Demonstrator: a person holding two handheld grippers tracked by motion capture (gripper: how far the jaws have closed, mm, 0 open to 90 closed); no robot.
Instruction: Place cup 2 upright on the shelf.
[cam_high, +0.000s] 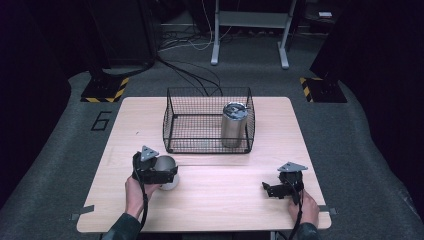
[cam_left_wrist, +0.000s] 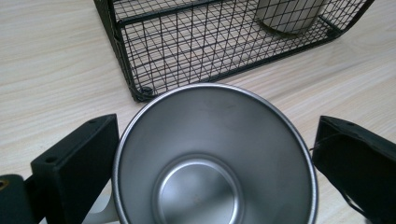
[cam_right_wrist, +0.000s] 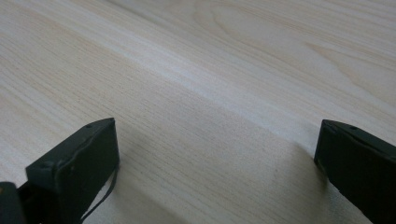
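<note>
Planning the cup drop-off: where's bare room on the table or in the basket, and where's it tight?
Free: the wire basket's left half, beside the lidded tumbler standing at its right end; bare table between the left gripper and right gripper. Crowded: the near-left patch, where the steel cup sits between the left jaws close to the basket corner.

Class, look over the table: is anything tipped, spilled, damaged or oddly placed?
Nothing stands out. The steel cup sits upright and empty between the left gripper's open jaws, and the lidded tumbler stands upright in the wire basket.
</note>
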